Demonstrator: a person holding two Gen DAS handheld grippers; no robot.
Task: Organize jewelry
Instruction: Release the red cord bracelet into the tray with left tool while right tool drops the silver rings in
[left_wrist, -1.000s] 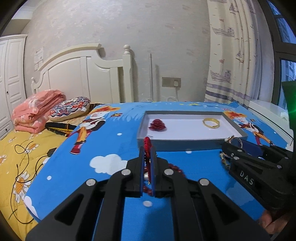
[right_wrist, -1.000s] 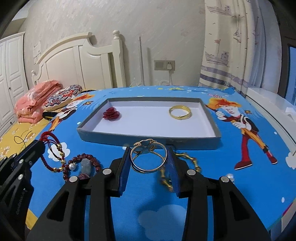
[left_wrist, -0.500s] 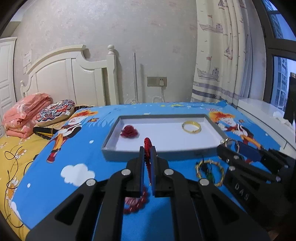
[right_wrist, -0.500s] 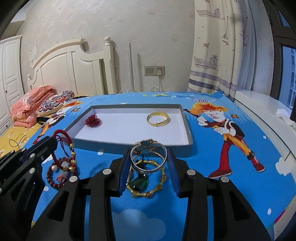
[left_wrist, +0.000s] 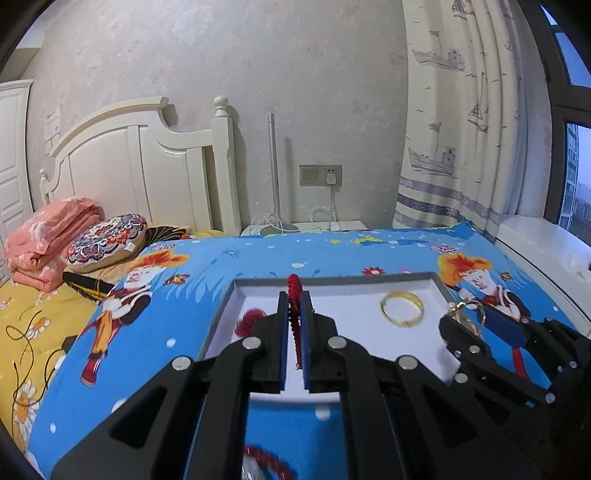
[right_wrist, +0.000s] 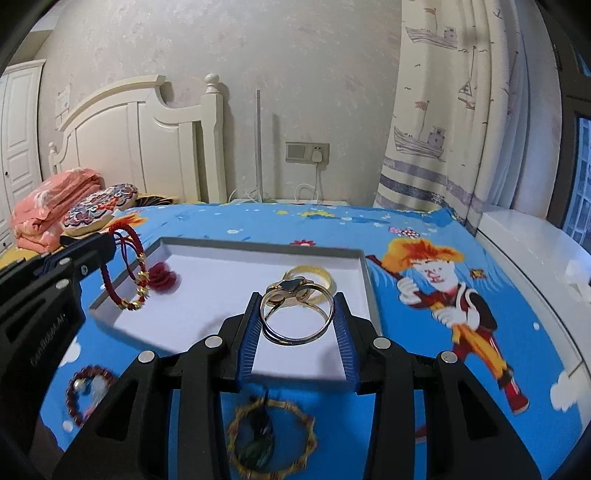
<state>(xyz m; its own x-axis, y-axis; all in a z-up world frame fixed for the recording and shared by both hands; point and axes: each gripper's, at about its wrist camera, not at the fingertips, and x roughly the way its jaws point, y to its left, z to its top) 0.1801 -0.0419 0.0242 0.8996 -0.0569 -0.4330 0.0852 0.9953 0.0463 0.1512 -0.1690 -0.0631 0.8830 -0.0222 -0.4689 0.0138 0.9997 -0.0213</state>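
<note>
Both of my hands are carrying their loads forward compared with a second ago: the tray (right_wrist: 364, 280) was lying ahead of the fingers then, and now both pairs of fingers are hanging over its white floor.

My left fingers (left_wrist: 294, 325) are clenched almost fully on the red cord bracelet (left_wrist: 294, 295), which is standing on edge between the pads, its loop rising above the tips and its gold beads dangling below, as the right wrist view is showing. My right fingers (right_wrist: 297, 317) are grasping the thin gold bangle (right_wrist: 295, 314) across its width, with the hoop lying nearly flat and its clasp end pointing away from me.

What I am judging the coming release to turn on is what lies under each load. The red bracelet is hanging just beside the red rose ornament (right_wrist: 162, 278) at the tray's left end. The thin bangle is hovering just in front of the wide gold bangle (right_wrist: 314, 275) already resting in the tray, and seems to be overlapping it in view, so I am favouring a drop short of it.

Behind my fingers, a dark red bead bracelet (right_wrist: 86, 391) and a gold-link bracelet with a green stone (right_wrist: 269, 432) are lying on the blue cartoon cloth of the table (right_wrist: 424, 354), outside the tray.
</note>
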